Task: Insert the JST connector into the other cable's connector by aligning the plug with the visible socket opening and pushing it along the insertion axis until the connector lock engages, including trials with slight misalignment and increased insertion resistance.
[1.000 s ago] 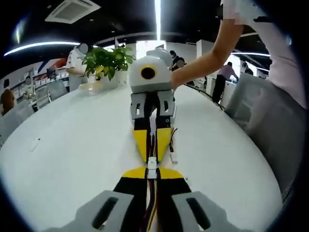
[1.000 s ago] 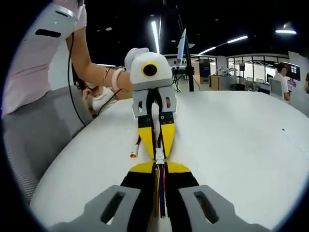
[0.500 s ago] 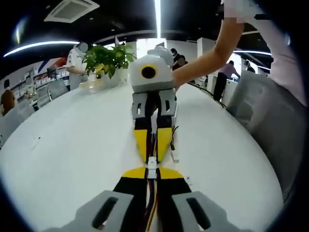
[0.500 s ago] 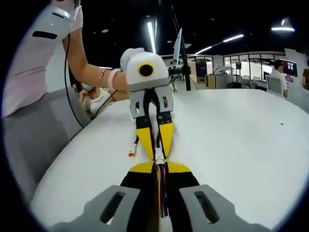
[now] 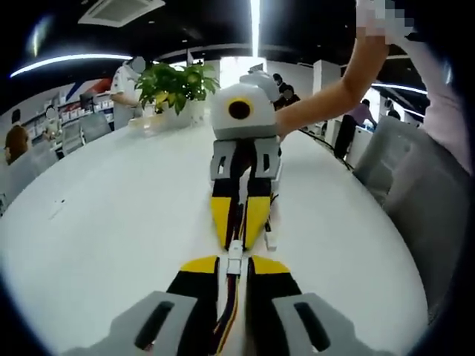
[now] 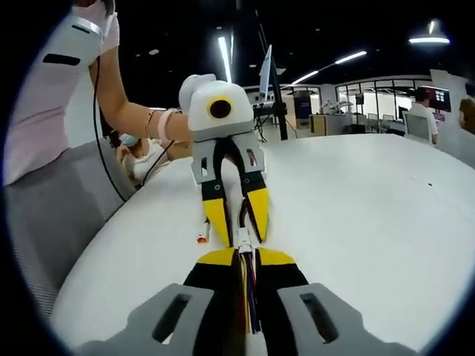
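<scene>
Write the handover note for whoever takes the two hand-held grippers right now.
Left hand-held gripper: shut on its cable, wires running back between the jaws, white connector at the tips.
Right hand-held gripper: shut on the other cable, its connector at the tips.
Both face each other tip to tip above the white table; the two connectors meet between them. A spare connector end hangs beside the left hand-held gripper.
Done: plug aligned and brought to the socket.
Left: I cannot tell whether the lock has engaged; push along the axis and confirm.
</scene>
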### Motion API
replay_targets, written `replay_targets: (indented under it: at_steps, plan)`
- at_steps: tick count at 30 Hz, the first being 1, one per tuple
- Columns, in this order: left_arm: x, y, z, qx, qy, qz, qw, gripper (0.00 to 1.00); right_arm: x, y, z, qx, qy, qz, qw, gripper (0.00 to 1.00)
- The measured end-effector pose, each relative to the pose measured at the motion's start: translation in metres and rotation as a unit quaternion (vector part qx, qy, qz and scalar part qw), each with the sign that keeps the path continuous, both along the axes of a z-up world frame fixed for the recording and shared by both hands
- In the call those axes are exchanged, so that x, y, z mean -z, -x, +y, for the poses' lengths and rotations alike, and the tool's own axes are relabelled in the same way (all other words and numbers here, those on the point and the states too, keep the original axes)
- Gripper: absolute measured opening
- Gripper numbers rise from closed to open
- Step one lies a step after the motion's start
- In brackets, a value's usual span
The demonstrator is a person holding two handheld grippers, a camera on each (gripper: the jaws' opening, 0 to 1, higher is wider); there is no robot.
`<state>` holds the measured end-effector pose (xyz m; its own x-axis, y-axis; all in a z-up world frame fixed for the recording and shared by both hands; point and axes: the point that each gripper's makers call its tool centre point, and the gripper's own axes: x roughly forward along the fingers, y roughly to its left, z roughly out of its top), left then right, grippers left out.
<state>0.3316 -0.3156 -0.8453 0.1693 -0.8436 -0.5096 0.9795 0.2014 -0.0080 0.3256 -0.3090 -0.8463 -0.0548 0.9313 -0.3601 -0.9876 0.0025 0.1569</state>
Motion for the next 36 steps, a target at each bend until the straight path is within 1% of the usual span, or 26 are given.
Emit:
replay_targets:
  at_steps: [2,3,4,5,6,8,11,15,19,23,25,30,32,36]
  plan:
    - [0.0,0.0,0.0,-0.004,0.0,0.004,1.0,0.1,-0.002,0.0,0.001,0.004,-0.007,0.008,0.9999,0.09]
    - [-0.001,0.0,0.001,-0.012,0.004,0.014,0.9998,0.12,-0.003,0.0,0.001,0.006,-0.008,0.011,0.9999,0.09]
    - [-0.005,-0.002,0.0,-0.031,0.023,0.037,0.9986,0.14,-0.003,0.0,0.001,0.006,-0.006,0.012,0.9999,0.09]
    - [-0.009,-0.004,0.0,-0.035,0.035,0.037,0.9981,0.14,-0.002,0.001,0.0,0.004,-0.002,0.009,0.9999,0.1]
    - [-0.013,-0.006,0.002,-0.038,0.04,0.033,0.9979,0.14,-0.003,0.001,-0.001,0.003,0.001,0.006,1.0,0.1]
    - [-0.017,-0.007,0.004,-0.046,0.045,0.036,0.9973,0.14,-0.007,0.0,-0.002,0.007,-0.002,0.008,0.9999,0.12]
    - [-0.022,-0.007,0.005,-0.05,0.045,0.031,0.9972,0.15,-0.014,-0.003,-0.003,0.014,-0.006,0.005,0.9999,0.12]
    - [-0.029,-0.003,0.006,-0.051,0.049,0.028,0.9971,0.15,-0.024,-0.004,-0.003,0.014,-0.008,-0.003,0.9999,0.12]
    - [-0.037,0.001,0.007,-0.048,0.058,0.025,0.9969,0.16,-0.036,-0.004,-0.005,0.021,-0.015,-0.009,0.9996,0.15]
    - [-0.05,0.006,0.008,-0.046,0.072,0.023,0.9961,0.16,-0.043,-0.001,-0.007,0.02,-0.016,-0.018,0.9995,0.13]
    - [-0.054,0.008,0.009,-0.046,0.073,0.021,0.9961,0.16,-0.048,0.002,-0.008,0.017,-0.017,-0.021,0.9995,0.12]
    - [-0.058,0.014,0.009,-0.039,0.065,0.012,0.9971,0.16,-0.055,0.01,-0.01,0.005,-0.015,-0.034,0.9993,0.1]
    - [-0.058,0.016,0.01,-0.035,0.06,0.01,0.9975,0.16,-0.057,0.013,-0.011,0.001,-0.014,-0.034,0.9993,0.1]
    - [-0.056,0.022,0.01,-0.033,0.054,0.009,0.998,0.16,-0.055,0.019,-0.015,-0.01,-0.002,-0.037,0.9993,0.1]
